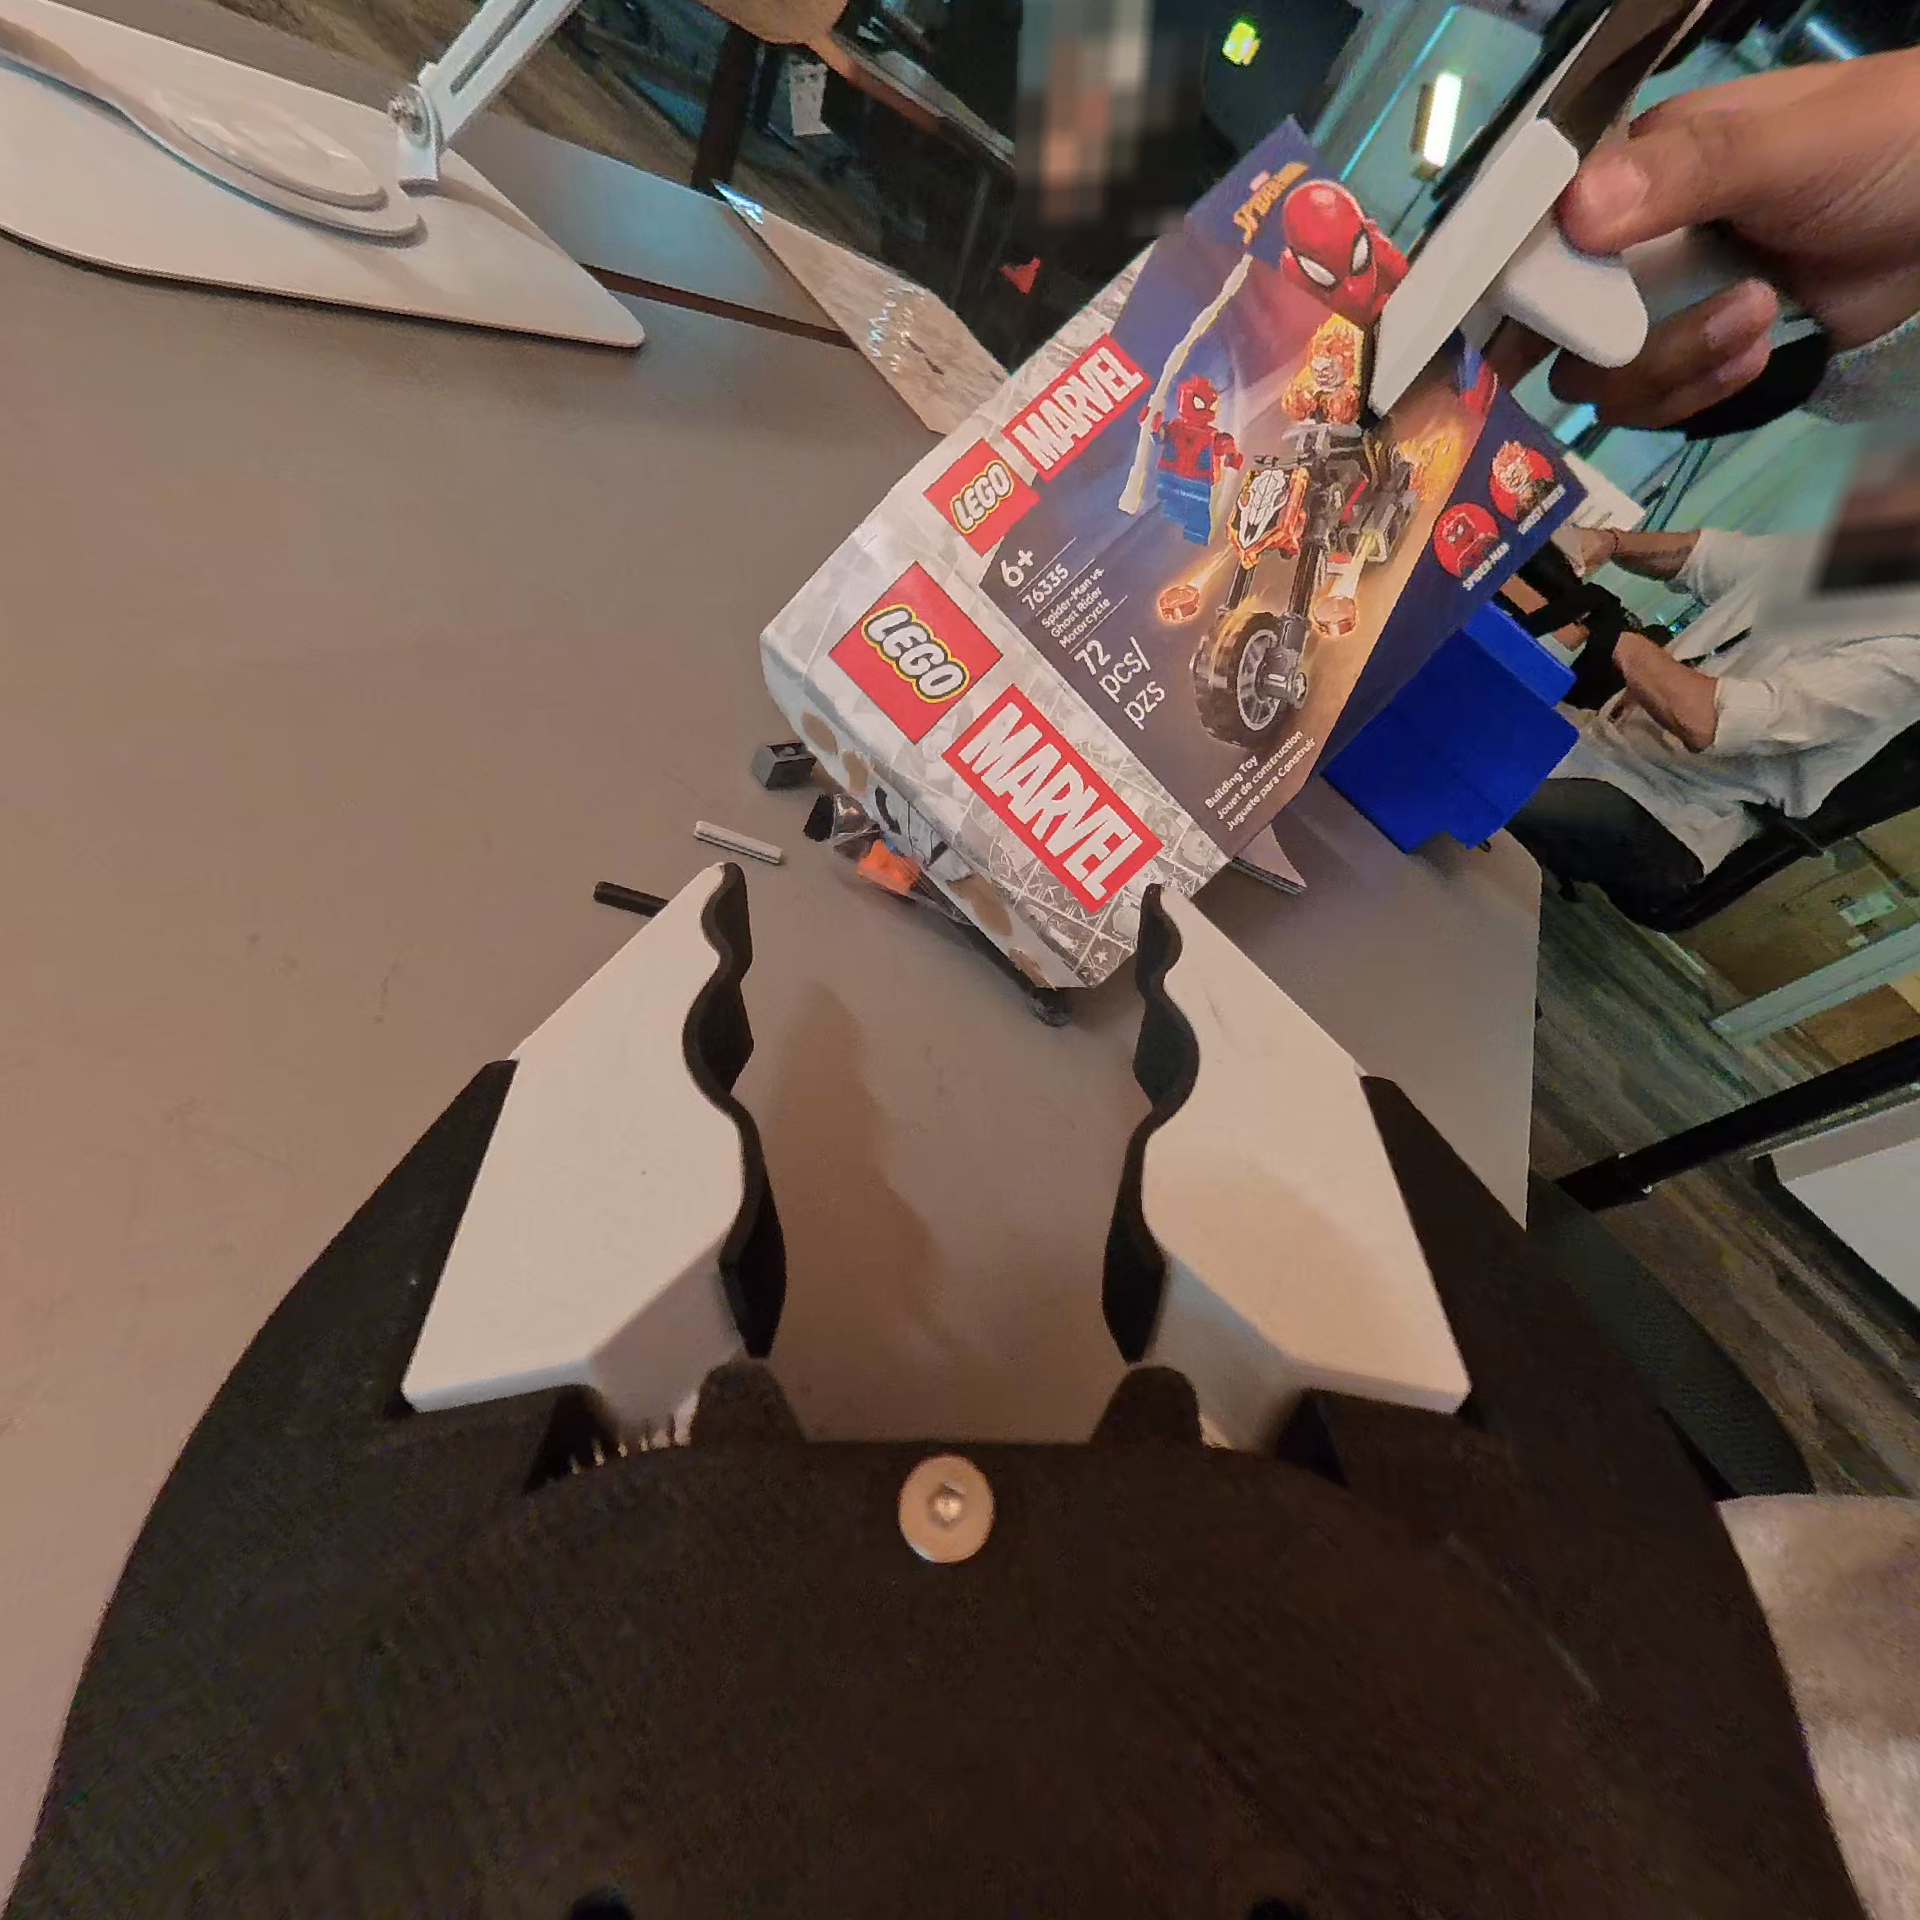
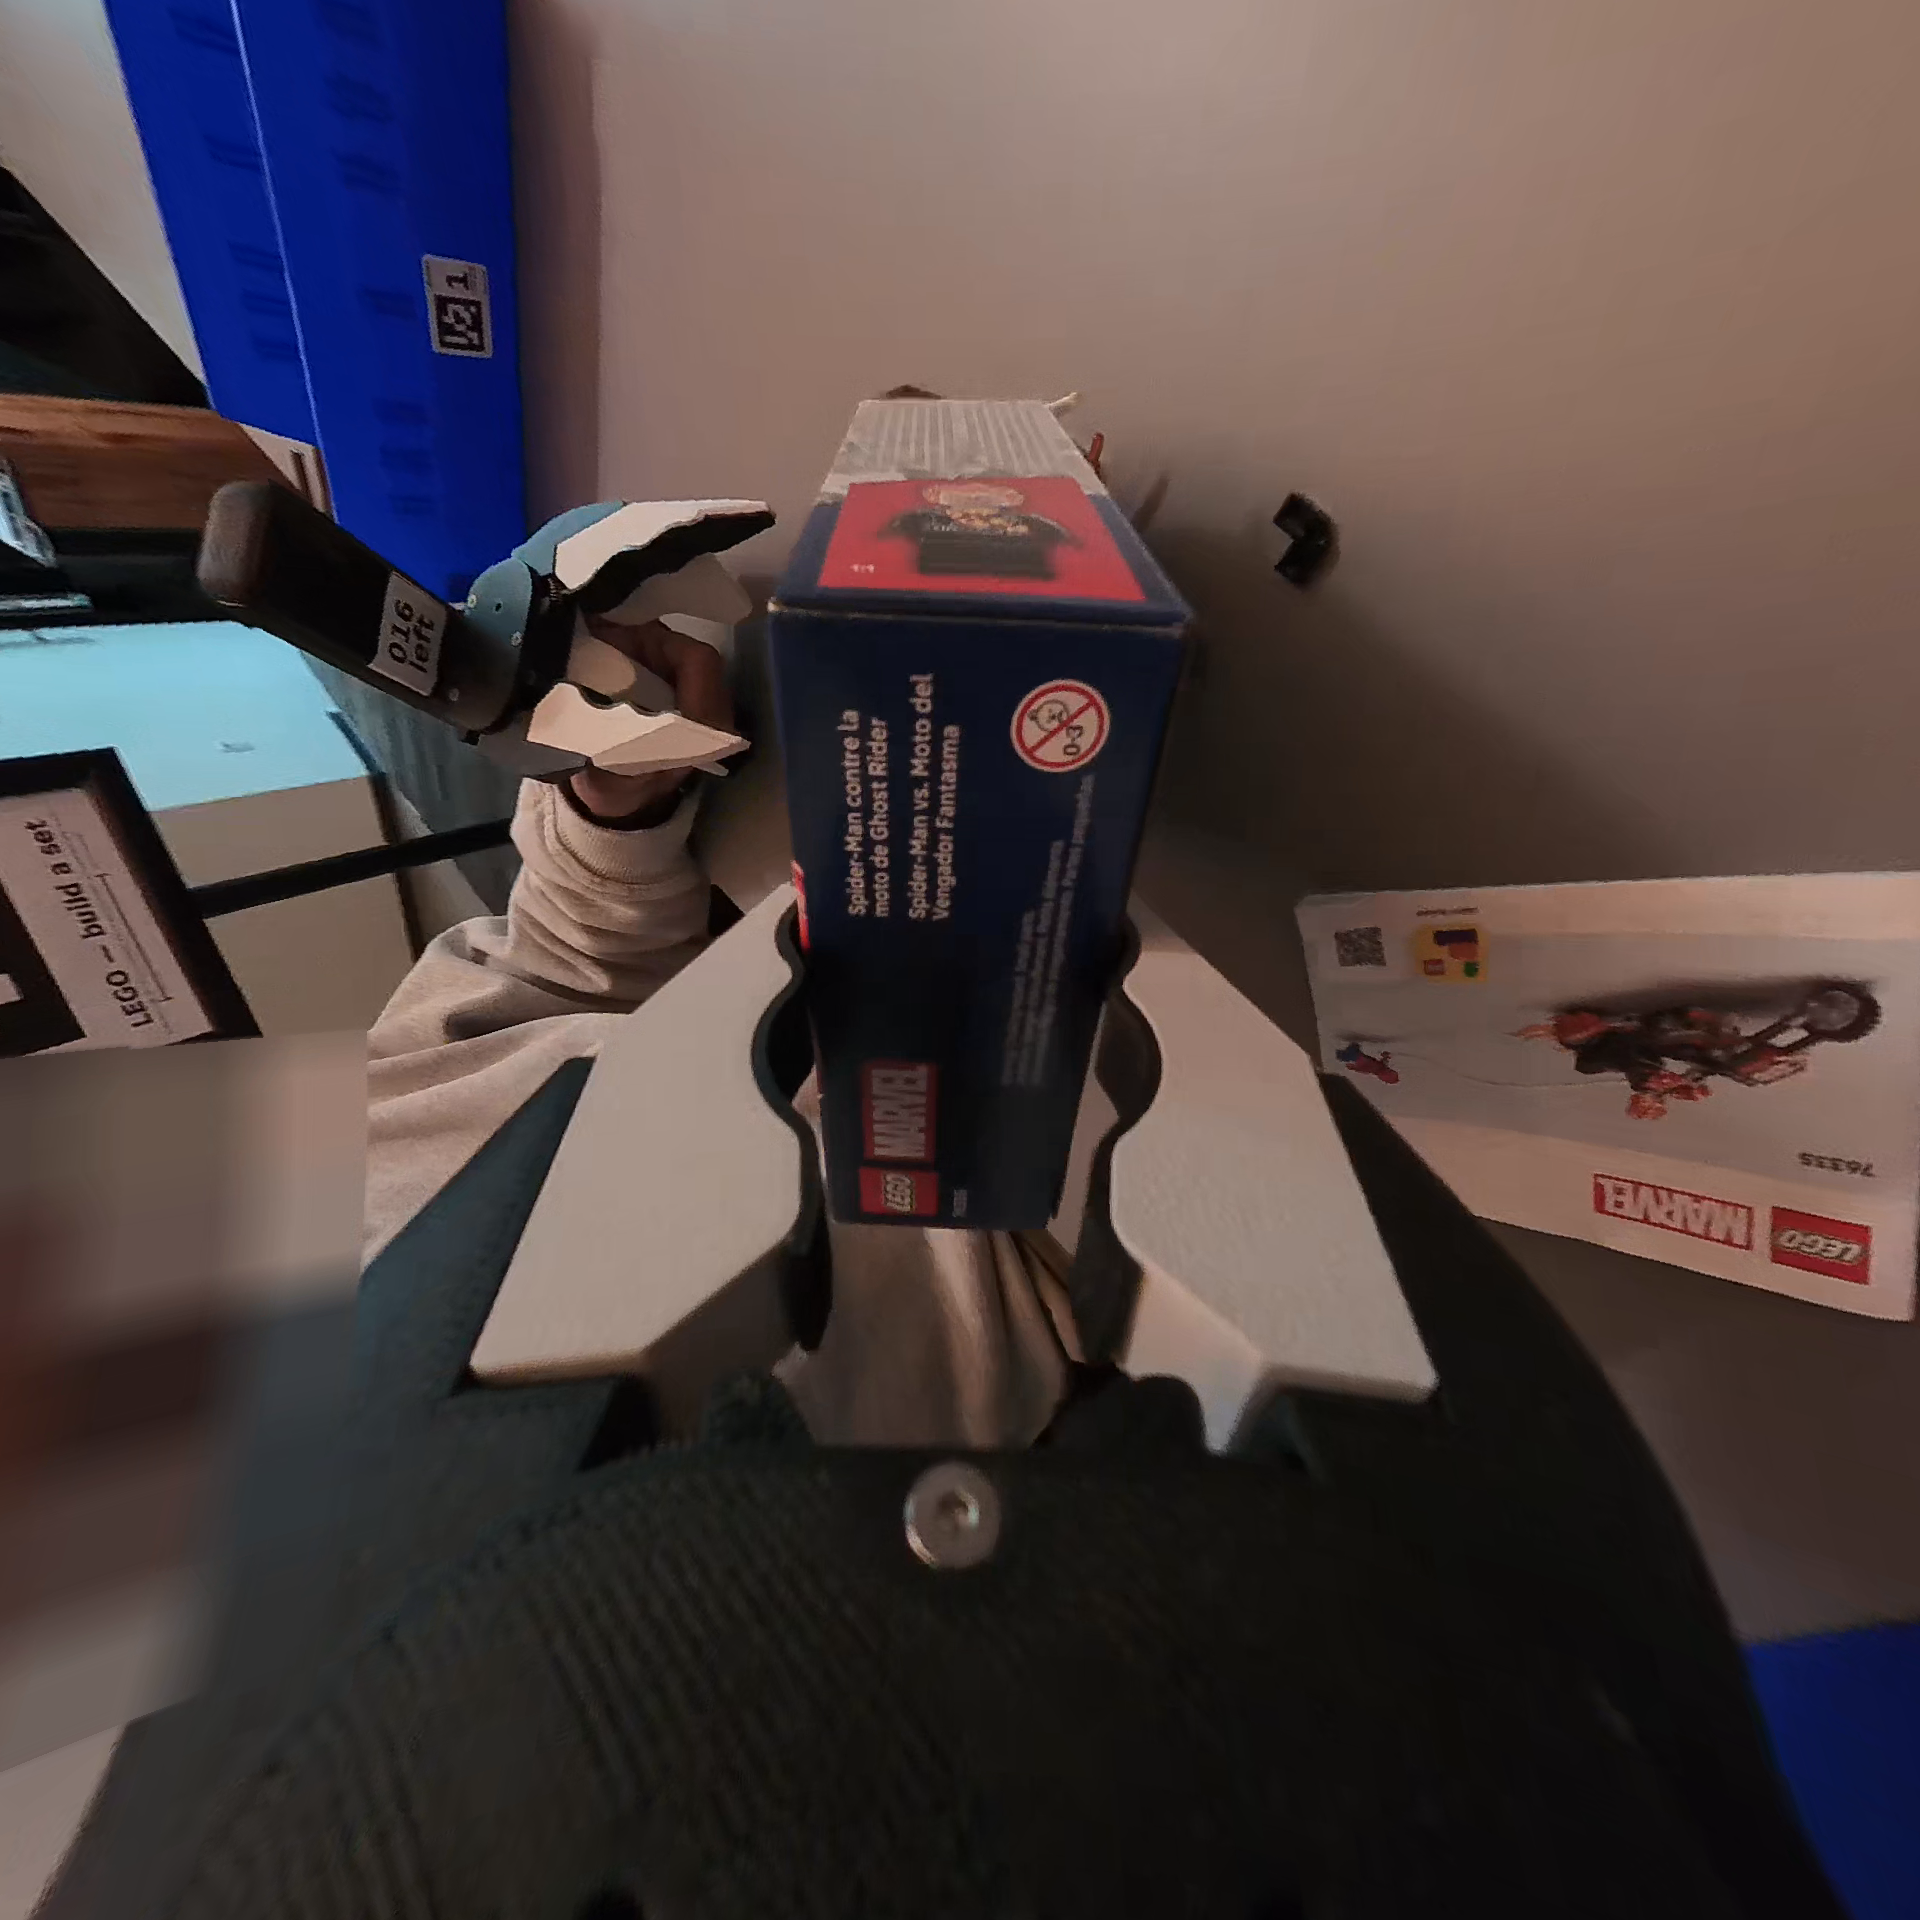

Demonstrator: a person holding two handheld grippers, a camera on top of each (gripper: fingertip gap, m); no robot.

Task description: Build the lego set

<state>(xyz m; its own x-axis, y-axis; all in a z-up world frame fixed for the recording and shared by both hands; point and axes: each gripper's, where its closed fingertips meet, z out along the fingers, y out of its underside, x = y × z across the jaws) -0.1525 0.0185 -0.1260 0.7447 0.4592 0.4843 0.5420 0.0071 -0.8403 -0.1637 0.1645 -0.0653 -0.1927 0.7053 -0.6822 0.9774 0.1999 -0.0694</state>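
The big grey worktop (image 1: 312, 644) lies under both tongs. The lego box (image 1: 1091, 665) is the next biggest thing. It is tipped up, one corner low by the worktop, just ahead of the left tongs (image 1: 940, 894) and a bit to their right. The right tongs (image 2: 961, 925) are closed on the box, one finger on each flat side, near one end. The left tongs are wide open and hold nothing.

A few small lego pieces (image 1: 862, 842) lie on the worktop at the low end of the box, just past the left tongs' tips. I think the step in hand is tipping the pieces out of the box. To do it well, the right tongs should keep a firm squeeze, keep the open end low and shake gently, so the pieces land close by and none roll off the edge. The left tongs should stay open and ready to catch or pick.

The left view shows the picture side of the box and a white lamp base (image 1: 260, 208) far off to the left. Only the right view shows the instruction booklet (image 2: 1621, 1091), flat on the worktop to the right of the right tongs, and one small black piece (image 2: 1299, 545) beyond the box.
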